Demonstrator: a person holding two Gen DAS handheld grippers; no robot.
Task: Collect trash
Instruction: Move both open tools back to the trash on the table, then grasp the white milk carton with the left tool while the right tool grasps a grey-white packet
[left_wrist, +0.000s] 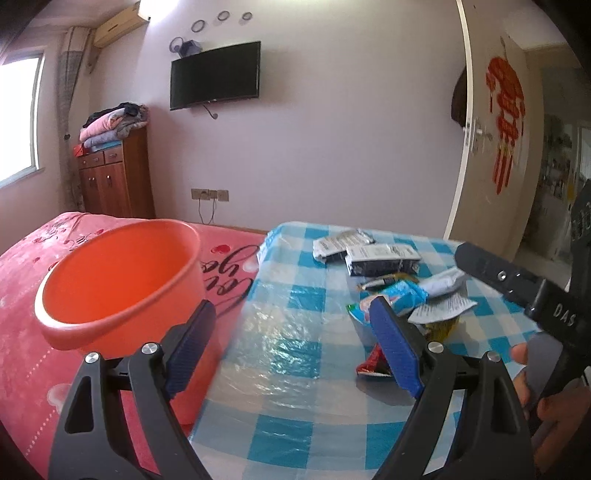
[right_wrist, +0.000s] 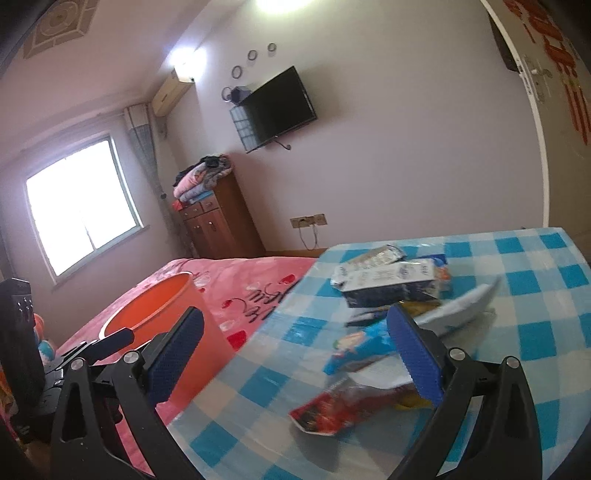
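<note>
Left wrist view is showing an orange bucket (left_wrist: 118, 280) sitting on the pink bed (left_wrist: 33, 295) just off the desk's left edge, its mouth tipping toward the camera. The left claw (left_wrist: 291, 350) is hanging over the checked desk (left_wrist: 288, 435) with its jaws standing wide apart and nothing between them. Beyond its right finger, a pile of wrappers (left_wrist: 391, 280) is lying toward the desk's far right corner: a dark carton (left_wrist: 380, 260) running left to right, a blue packet (left_wrist: 402, 295) slanting across, and a red packet (left_wrist: 373, 363) nearest the claw. The right claw (left_wrist: 491, 269) is reaching in from the right edge.

Right wrist view is showing the right claw (right_wrist: 295, 354) spread wide and empty, with the red packet (right_wrist: 332, 410) lying between its fingers, long axis left to right, touching neither pad.
</note>
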